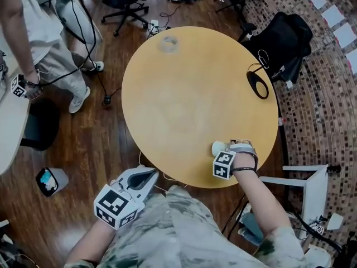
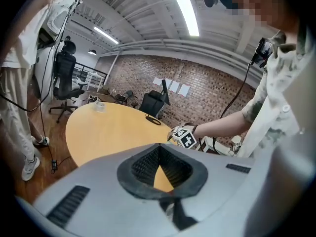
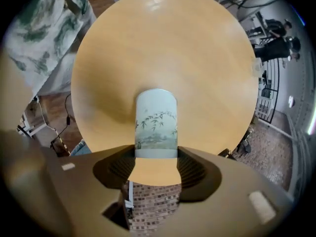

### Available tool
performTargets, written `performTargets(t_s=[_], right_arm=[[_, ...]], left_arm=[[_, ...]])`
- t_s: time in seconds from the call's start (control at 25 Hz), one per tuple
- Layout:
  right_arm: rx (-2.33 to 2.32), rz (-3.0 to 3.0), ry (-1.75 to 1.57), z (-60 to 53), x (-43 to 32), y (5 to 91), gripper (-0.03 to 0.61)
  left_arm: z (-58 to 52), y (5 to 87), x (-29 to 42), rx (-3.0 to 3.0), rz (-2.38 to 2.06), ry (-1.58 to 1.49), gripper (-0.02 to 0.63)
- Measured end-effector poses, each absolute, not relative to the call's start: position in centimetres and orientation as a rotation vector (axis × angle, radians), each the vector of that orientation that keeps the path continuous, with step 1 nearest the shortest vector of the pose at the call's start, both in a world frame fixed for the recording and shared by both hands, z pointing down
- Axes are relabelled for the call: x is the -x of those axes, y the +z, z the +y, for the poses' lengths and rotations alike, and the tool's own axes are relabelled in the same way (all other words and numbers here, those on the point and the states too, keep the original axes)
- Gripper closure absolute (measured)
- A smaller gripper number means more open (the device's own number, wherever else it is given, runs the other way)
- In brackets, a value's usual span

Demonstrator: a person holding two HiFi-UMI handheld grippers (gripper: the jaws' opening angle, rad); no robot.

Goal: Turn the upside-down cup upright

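Pale glazed ceramic, the bamboo-painted cup [image 3: 156, 125] is gripped tight between the jaws of the right hand-held gripper [image 3: 156, 154], projecting ahead of it over the tabletop [image 3: 207, 58], and is best rolled fully mouth-up before being set down.

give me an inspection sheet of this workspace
surface: round yellow table, smooth
job's things: pale printed cup, tilted, near the table's near edge
clutter: small clear item at far edge; black loop at right edge
grippers: right claw shut on cup; left claw shut, empty, off the table
cables: black cable on floor, left
surroundings: wooden floor, office chair, another person standing
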State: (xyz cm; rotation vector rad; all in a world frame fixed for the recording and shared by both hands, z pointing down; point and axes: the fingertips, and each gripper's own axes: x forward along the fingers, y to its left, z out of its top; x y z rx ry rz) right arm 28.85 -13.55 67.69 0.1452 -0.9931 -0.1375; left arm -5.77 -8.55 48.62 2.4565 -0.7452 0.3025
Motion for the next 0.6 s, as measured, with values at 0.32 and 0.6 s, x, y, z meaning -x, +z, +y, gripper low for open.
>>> performTargets(t_s=[0.32,0.6], right_arm=[[-0.098,-1.071,-0.096,-14.1,-24.6,68.2,0.316],[-0.168,-1.229,-0.035,-14.3,-23.1,68.4,0.311]], left_arm=[[-9.1,49.5,8.1,-2.457,-0.717,0.312,0.607],[-8.6,49.7,8.5,-2.460,-0.681,0.343,0.607]])
